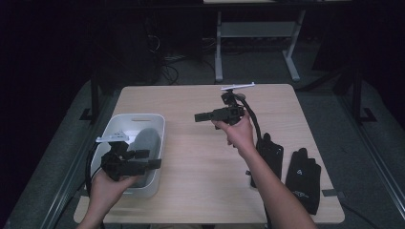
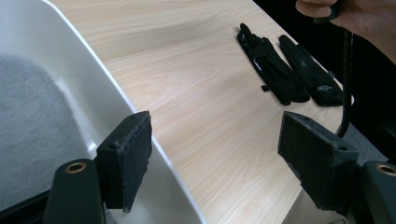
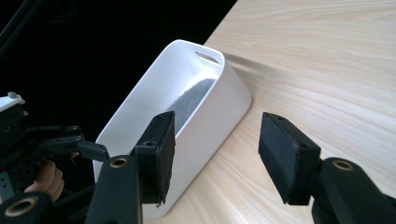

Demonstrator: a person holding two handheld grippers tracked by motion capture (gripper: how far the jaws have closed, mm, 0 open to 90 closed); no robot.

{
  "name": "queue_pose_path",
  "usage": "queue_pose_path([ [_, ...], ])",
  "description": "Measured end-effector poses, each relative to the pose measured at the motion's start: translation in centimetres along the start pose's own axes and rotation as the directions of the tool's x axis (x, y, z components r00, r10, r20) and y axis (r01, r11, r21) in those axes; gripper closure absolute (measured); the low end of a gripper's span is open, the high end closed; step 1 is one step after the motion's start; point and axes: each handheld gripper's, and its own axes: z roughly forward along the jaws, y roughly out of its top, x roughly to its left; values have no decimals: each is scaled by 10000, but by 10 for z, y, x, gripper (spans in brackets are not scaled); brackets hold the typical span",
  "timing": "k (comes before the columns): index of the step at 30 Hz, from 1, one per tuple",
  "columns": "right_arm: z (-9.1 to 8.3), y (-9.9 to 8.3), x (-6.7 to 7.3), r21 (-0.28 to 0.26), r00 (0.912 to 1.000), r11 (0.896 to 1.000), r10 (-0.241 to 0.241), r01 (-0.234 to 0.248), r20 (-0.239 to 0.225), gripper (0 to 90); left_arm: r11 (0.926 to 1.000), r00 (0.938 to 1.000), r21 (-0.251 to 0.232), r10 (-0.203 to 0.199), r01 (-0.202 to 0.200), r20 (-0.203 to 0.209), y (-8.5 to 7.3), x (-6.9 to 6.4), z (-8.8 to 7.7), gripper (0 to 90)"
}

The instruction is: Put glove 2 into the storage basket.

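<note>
White bin (image 1: 125,125) with grey fleece (image 1: 143,140) sits at counter's (image 1: 200,162) left edge. Left gripper (image 1: 152,159) hovers over it, jaws released, empty. Right gripper (image 1: 200,117) mid-counter, jaws released. Black gloves (image 1: 286,169) near right edge.

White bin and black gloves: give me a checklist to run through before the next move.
1. Left gripper jaws open, nothing held: ok.
2. Right gripper jaws open, nothing held: ok.
3. White bin upright on the table: ok.
4. Grey fabric inside the bin: ok.
5. Black gloves in the bin: not ok, both lie on the table.
6. Bare table between the right gripper and the gloves: ok.
</note>
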Motion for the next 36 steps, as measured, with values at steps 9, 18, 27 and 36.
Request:
queue_pose_path([
  [9,-19,-10,-10,-152,9996,9996,224,-222,157,455,9996,9995,109,265,-267,195,6,-9,12,258],
  [18,-41,-23,-23,-333,9979,9983,486,-473,421,455,9982,9974,230,546,-557,460,12,-21,26,257],
  [27,-57,-34,-33,-467,9960,9967,690,-663,575,455,9967,9946,367,699,-729,765,17,-32,42,256],
  [36,-76,-46,-42,-596,9929,9946,893,-847,783,455,9953,9914,452,806,-856,1029,20,-43,58,255],
])
